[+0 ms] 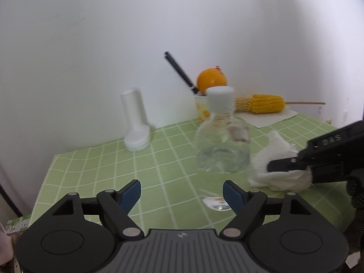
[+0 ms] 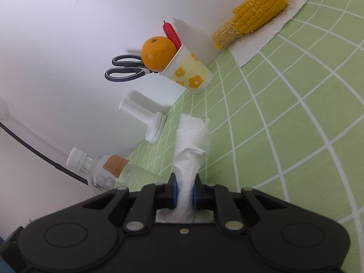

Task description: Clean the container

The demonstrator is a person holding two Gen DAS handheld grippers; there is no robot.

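Bottle (image 1: 221,136), clear with a white cap, stands on the green checked tablecloth (image 1: 95,170) ahead of my left gripper (image 1: 182,193), whose blue-padded fingers are spread wide with nothing between them. Open cloth lies to the bottle's left, out to the table's left edge. My right gripper (image 2: 183,192) is pinching a white paper towel (image 2: 192,141), its pads pressed against the wad. In the left wrist view the towel (image 1: 276,159) sits just right of the bottle; whether the two touch I cannot tell, as the bottle is blurred there. In the right wrist view the bottle (image 2: 100,170) appears at lower left, its lower part cut off by the gripper body.

Along the white wall: a white plastic stand (image 1: 135,122) to the left, well apart from the bottle; a flowered paper cup (image 2: 187,72) holding an orange (image 2: 158,53), a red item (image 2: 171,34) I cannot identify, and scissors (image 2: 124,69). In the left wrist view the bottle partly hides the cup. A corn cob (image 2: 252,14) on a stick rests on a paper sheet (image 2: 261,43) to the right, its stick running out of the right wrist view. Clear cloth fills the right side of that view.
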